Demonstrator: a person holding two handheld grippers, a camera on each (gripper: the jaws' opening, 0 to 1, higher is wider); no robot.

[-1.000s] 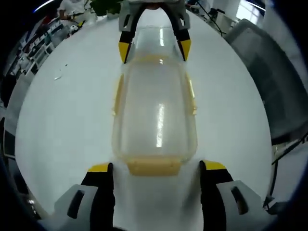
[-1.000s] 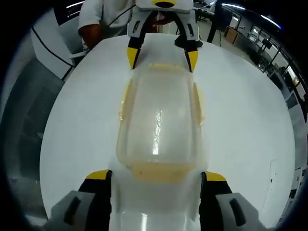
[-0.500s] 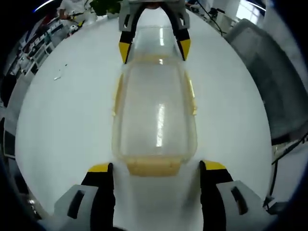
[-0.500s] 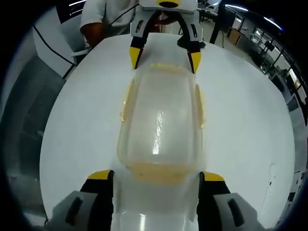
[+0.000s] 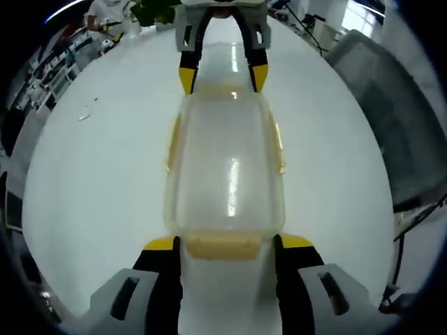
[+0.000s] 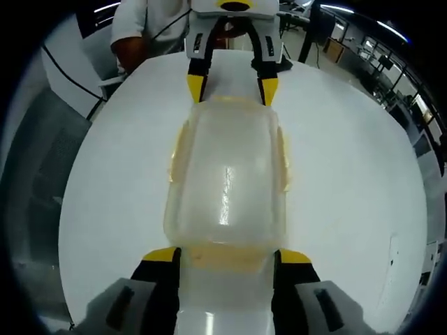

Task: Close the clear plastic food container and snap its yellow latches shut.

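A clear plastic food container (image 5: 227, 167) (image 6: 225, 174) lies lengthwise on the white round table (image 5: 91, 174) (image 6: 349, 174), its lid on top. Yellow latches (image 5: 170, 143) run along its long sides, and one yellow end latch (image 5: 223, 246) (image 6: 227, 257) sits at each short end. My left gripper (image 5: 227, 243) is open, its jaws standing close on either side of the near end latch. My right gripper (image 6: 227, 255) is open in the same way at the opposite end. Each gripper faces the other across the container: the right gripper (image 5: 222, 78) and the left gripper (image 6: 230, 87).
A grey chair (image 5: 391, 118) stands past the table's edge on one side. A person in a white shirt (image 6: 150, 28) is behind the table's far edge. Benches and shelves (image 5: 63, 56) fill the background.
Both grippers' jaws have narrowed and now stand close beside the container's end latches. The container has stayed in place on the table.
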